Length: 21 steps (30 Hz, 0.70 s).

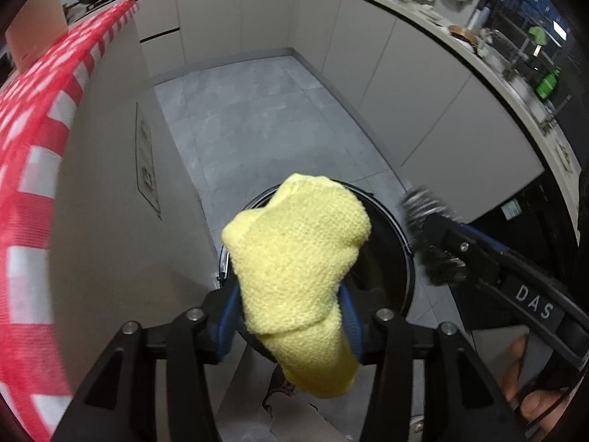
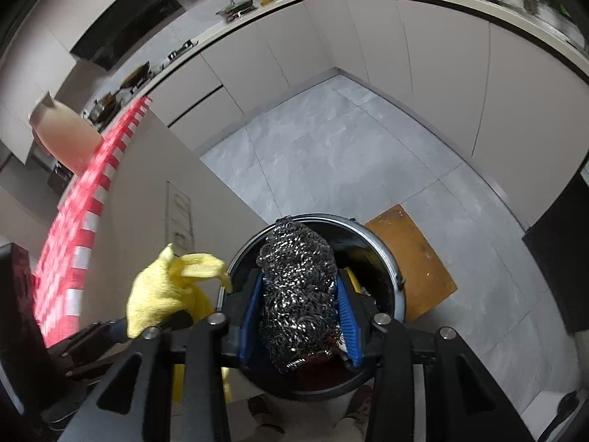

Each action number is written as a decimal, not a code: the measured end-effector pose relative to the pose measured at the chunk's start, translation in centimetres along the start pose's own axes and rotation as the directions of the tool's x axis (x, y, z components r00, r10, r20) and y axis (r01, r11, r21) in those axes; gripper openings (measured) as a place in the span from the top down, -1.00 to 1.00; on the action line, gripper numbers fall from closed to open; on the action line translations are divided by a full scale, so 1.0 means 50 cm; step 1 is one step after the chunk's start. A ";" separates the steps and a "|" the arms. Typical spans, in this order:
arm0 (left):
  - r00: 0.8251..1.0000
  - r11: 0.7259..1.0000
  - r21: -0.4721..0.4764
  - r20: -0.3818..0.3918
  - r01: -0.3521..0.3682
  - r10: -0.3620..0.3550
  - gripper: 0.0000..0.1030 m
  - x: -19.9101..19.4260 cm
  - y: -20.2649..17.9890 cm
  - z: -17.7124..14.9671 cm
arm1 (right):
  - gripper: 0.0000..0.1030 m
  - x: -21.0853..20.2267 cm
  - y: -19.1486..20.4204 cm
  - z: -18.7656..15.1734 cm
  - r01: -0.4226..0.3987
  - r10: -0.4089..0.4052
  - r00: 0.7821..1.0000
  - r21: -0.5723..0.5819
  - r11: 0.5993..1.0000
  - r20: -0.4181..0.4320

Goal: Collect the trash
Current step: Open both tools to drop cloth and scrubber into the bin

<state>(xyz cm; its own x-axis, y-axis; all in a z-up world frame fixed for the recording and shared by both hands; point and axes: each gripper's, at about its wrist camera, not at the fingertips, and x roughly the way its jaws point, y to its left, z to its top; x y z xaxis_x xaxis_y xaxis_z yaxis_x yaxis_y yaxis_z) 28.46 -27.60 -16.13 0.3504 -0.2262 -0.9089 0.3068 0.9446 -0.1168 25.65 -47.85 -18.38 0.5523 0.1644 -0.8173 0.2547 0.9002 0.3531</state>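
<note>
A yellow knitted cloth [image 1: 294,258] fills the gap between the blue pads of my left gripper [image 1: 289,316], touching both sides; the gripper is shut on it. It hangs over the near left rim of a round black trash bin [image 1: 399,228]. A ball of steel wool [image 2: 298,276] sits between the blue pads of my right gripper [image 2: 300,316], which is shut on it above the bin's mouth [image 2: 383,250]. Some trash lies inside the bin. From the right wrist, the yellow cloth [image 2: 165,287] shows to the left of the bin. In the left wrist view the steel wool [image 1: 419,202] is blurred.
A red-and-white checked cloth [image 1: 33,184] covers the counter at left, whose pale side panel [image 2: 154,184] stands against the bin. A brown mat [image 2: 412,258] lies on the grey tiled floor [image 1: 265,118] right of the bin. Cabinets and a cluttered worktop ring the floor. A hand [image 1: 533,401] holds the right gripper.
</note>
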 end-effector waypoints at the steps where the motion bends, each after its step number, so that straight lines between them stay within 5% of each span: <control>1: 1.000 1.000 -0.009 0.000 -0.009 0.009 -0.24 0.007 -0.001 0.000 | -0.28 0.010 -0.006 0.006 0.008 -0.008 1.000 -0.007 1.000 0.002; 9: 0.996 0.998 -0.027 0.068 -0.053 0.054 -0.28 -0.019 -0.021 0.018 | -0.32 -0.014 -0.058 0.047 0.016 -0.018 0.994 0.011 1.000 0.104; 21: 0.987 0.997 -0.023 0.146 -0.070 0.073 -0.28 -0.140 -0.030 -0.004 | -0.32 -0.058 -0.034 0.013 -0.033 0.033 0.999 -0.008 0.999 -0.004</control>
<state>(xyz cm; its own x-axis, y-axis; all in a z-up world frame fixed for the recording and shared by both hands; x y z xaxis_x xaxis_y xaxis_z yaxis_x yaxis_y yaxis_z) 25.38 -27.41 -9.69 0.4969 -0.1893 -0.8469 0.2607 0.9634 -0.0624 24.15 -50.10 -16.31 0.5568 0.1954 -0.8073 0.2305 0.8974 0.3762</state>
